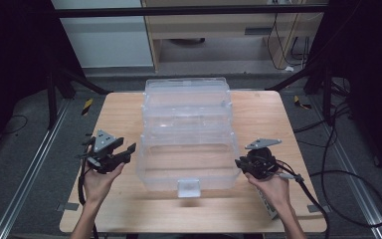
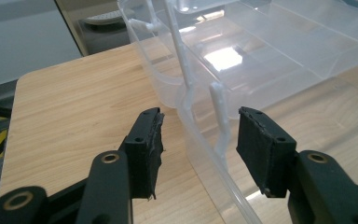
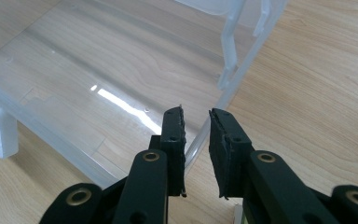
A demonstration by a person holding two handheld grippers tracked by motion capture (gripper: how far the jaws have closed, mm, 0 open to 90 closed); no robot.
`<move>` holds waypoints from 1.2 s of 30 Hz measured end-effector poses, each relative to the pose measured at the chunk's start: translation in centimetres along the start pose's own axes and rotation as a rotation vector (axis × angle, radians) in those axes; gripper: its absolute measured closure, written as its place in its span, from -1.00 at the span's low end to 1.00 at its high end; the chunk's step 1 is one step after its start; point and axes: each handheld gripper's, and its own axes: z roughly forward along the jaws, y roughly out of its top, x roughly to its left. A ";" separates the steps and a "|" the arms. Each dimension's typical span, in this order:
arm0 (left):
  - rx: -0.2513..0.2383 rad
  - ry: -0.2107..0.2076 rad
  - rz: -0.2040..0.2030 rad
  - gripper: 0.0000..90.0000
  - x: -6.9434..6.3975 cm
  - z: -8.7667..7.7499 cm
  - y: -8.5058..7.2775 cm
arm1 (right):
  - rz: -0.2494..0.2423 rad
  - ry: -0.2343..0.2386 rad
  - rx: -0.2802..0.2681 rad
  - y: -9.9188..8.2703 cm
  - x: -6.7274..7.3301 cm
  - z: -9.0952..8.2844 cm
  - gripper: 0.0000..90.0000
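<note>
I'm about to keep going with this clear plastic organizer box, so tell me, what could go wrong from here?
1. The right gripper straddles the thin side wall of the clear box with a narrow gap; a pinch there might flex or crack it.
2. The left gripper stands open around the slim hinge arm; closing on it could bend it.
3. The tiers look light and stepped open, so an uneven pull may slide the box across the table.

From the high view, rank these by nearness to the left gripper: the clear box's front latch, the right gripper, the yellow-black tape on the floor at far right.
Measured from the left gripper:
1. Front latch of the clear box, at the middle of its near wall.
2. Right gripper, at the box's opposite side.
3. Yellow-black tape, on the floor past the table's far right corner.
</note>
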 end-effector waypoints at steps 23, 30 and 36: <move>0.089 0.039 -0.006 -0.04 1.7 1.2 -1.8 | 0.007 -0.004 -0.065 0.3 -1.9 -3.2 0.12; 0.103 0.045 -0.022 -0.07 2.4 1.5 -2.1 | -0.014 -0.038 -0.040 0.3 -2.0 -4.4 -0.05; 0.127 0.066 -0.018 -0.09 2.9 1.8 -2.5 | -0.022 -0.053 -0.007 0.2 -2.2 -5.8 -0.17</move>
